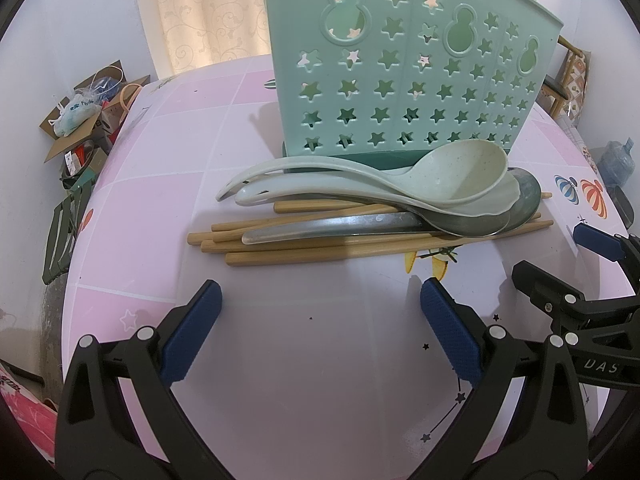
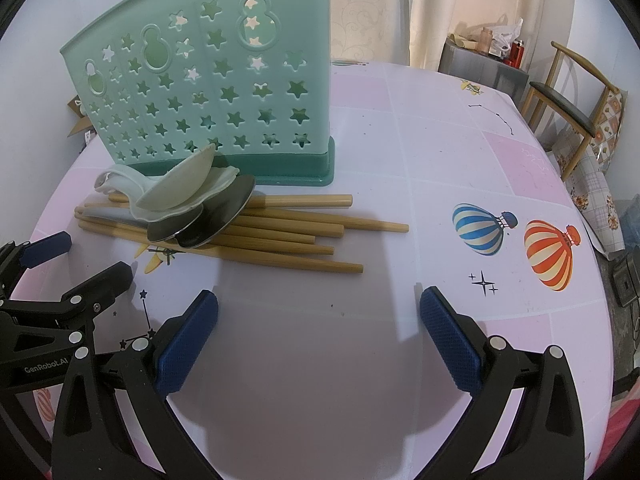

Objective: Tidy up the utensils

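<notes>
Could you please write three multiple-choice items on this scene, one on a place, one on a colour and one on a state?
1. Where do the spoons lie?
A. on the chopsticks
B. inside the holder
C. on the chair

2. What colour is the utensil holder?
A. red
B. mint green
C. black

3. How does the left gripper stand?
A. open, empty
B. shut on a spoon
C. shut on chopsticks

Answers: 1 A, the spoons rest across the chopsticks in front of the holder. 2 B, its star-cut wall is mint green. 3 A, its fingers are spread over the bare table.
</notes>
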